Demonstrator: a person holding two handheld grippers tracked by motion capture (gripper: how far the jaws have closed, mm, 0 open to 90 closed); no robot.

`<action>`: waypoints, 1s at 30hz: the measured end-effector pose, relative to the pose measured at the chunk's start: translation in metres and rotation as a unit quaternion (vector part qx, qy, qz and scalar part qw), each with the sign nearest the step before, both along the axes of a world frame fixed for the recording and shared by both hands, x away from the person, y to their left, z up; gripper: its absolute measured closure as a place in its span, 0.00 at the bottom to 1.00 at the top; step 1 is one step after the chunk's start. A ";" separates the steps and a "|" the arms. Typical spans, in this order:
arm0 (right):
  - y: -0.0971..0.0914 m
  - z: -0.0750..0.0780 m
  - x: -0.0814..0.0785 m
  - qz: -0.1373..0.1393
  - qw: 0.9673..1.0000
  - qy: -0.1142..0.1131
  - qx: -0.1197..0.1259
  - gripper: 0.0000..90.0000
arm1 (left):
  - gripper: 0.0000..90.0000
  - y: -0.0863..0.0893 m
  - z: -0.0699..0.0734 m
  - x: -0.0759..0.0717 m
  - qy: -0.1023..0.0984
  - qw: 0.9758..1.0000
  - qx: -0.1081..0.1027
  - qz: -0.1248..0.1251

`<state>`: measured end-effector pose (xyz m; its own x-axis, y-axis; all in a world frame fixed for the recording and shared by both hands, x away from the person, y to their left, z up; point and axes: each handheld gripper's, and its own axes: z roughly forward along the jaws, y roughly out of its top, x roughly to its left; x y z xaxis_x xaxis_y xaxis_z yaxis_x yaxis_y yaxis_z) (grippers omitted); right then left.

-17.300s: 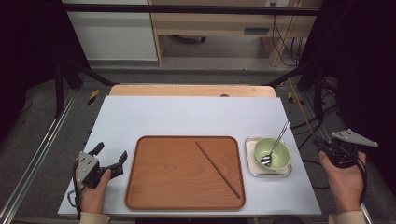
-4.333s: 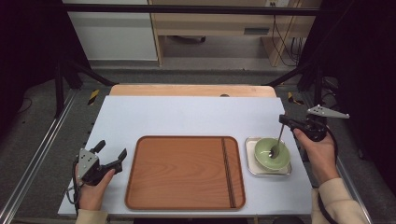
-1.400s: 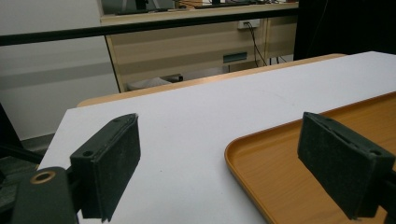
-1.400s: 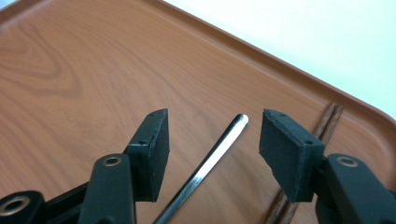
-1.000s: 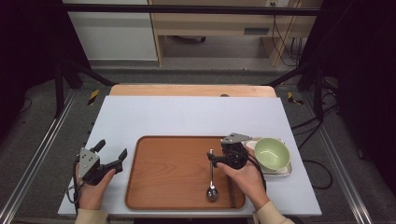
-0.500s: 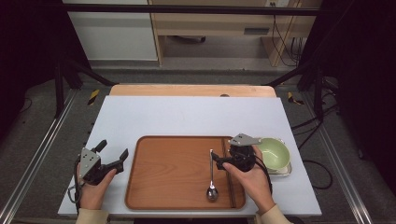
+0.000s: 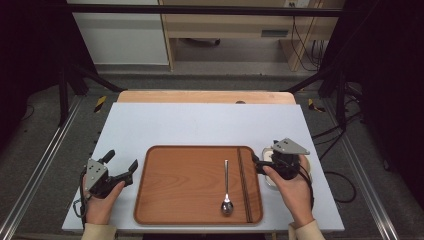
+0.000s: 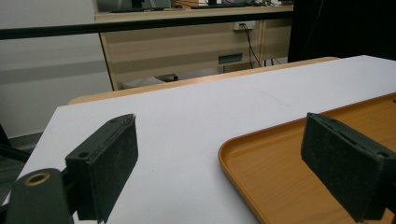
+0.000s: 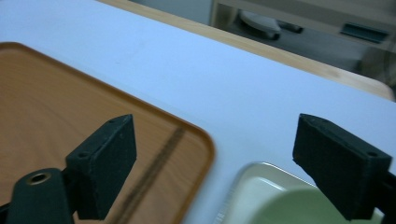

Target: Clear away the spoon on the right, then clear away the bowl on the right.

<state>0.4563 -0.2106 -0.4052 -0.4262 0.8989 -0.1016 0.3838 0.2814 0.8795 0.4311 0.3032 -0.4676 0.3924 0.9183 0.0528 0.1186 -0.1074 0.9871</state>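
Observation:
A metal spoon [image 7: 226, 186] lies lengthwise on the brown wooden tray [image 7: 185, 185], bowl end toward me. Dark chopsticks [image 7: 244, 185] rest along the tray's right side, blurred in the right gripper view [image 9: 154, 172]. My right gripper [image 7: 258, 164] [image 9: 215, 163] hovers at the tray's right edge above the white dish [image 9: 252, 186] and green bowl [image 9: 299, 207]. Its jaws have just been opening wide, then easing in slightly, and nothing is between them. My left gripper [image 7: 121, 161] [image 8: 224, 163] rests open on the table just left of the tray [image 8: 261, 154], holding nothing.
The white table top [image 7: 210, 125] extends beyond the tray to a wooden strip [image 7: 205, 96] at the far edge. Black frame posts and cables [image 7: 340, 130] stand off the right side. A wooden desk [image 8: 187, 42] lies beyond.
My right gripper has let go of the spoon, which now lies on the tray, and has drawn right and slightly up to above the bowl. The left gripper has not moved.

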 end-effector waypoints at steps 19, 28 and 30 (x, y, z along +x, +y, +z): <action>-0.098 -0.013 -0.007 -0.135 0.990 0.041 0.026 0.35 | 0.12 0.000 0.001 0.000 -0.001 1.000 0.001 0.001; -0.116 -0.029 -0.003 -0.156 0.983 0.082 0.041 0.35 | 0.12 -0.001 0.001 -0.001 -0.003 1.000 0.004 0.002; -0.118 -0.031 -0.002 -0.156 0.982 0.090 0.048 0.36 | 0.12 0.000 0.001 -0.001 -0.002 1.000 0.002 0.002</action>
<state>0.4540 -0.3287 -0.4363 -0.1313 0.9905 0.0414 0.5896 0.0444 0.8064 0.4303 0.3030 -0.4664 0.3887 0.9195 0.0579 0.1145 -0.1106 0.9872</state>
